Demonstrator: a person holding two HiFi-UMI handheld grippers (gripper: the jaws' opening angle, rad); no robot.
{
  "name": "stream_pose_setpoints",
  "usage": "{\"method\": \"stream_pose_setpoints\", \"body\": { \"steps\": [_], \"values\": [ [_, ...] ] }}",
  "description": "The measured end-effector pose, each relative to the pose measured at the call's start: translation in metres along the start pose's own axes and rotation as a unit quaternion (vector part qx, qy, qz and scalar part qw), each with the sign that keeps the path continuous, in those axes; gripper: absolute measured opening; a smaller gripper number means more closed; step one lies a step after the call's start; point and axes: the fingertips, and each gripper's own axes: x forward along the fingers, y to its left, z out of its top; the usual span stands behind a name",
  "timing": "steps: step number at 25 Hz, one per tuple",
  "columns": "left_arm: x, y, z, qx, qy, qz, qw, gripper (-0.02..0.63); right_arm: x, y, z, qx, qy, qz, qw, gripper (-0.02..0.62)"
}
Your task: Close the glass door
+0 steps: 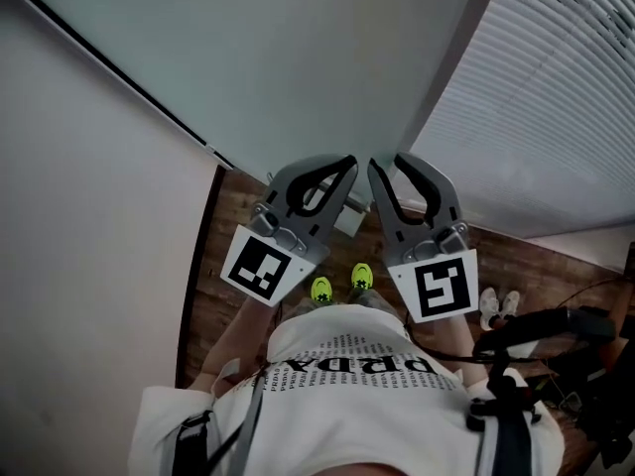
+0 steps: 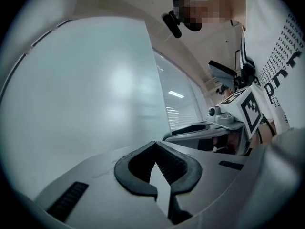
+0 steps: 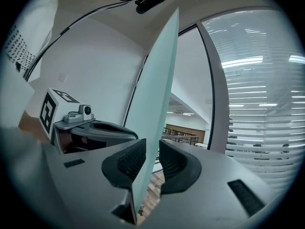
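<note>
The frosted glass door fills the top of the head view, and its free edge runs down to my two grippers. My right gripper straddles that edge. In the right gripper view the door passes between the pads, with the gripper shut on it at the tips. My left gripper hangs just left of it on the door's near face, fingertips together and holding nothing. In the left gripper view the door looms ahead of the shut gripper.
A window with white blinds stands right of the door and a white wall to its left. Below lie a wooden floor, a metal floor fitting, white shoes and black equipment.
</note>
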Motion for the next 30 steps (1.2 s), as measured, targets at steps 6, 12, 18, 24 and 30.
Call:
{"method": "stream_pose_setpoints", "body": {
  "steps": [6, 12, 18, 24, 30],
  "values": [
    [-0.004, 0.001, 0.002, 0.018, -0.019, 0.009, 0.9996, 0.0, 0.0, 0.006, 0.008, -0.022, -0.019, 0.007, 1.0, 0.061],
    [-0.004, 0.001, -0.003, 0.014, 0.0, 0.01, 0.9999, 0.0, 0.001, -0.002, 0.005, -0.005, -0.008, 0.009, 1.0, 0.061],
    [-0.003, 0.001, -0.004, 0.001, 0.026, 0.013, 0.9996, 0.0, 0.002, -0.014, -0.003, 0.004, 0.014, 0.016, 1.0, 0.064],
    [-0.001, 0.001, -0.003, 0.004, 0.033, 0.011, 0.9994, 0.0, 0.004, -0.016, 0.002, 0.008, 0.013, 0.022, 1.0, 0.067],
    [0.0, 0.004, -0.008, 0.015, 0.028, 0.016, 0.9994, 0.0, 0.005, -0.003, 0.006, -0.012, -0.002, 0.033, 0.999, 0.067]
  ]
}}
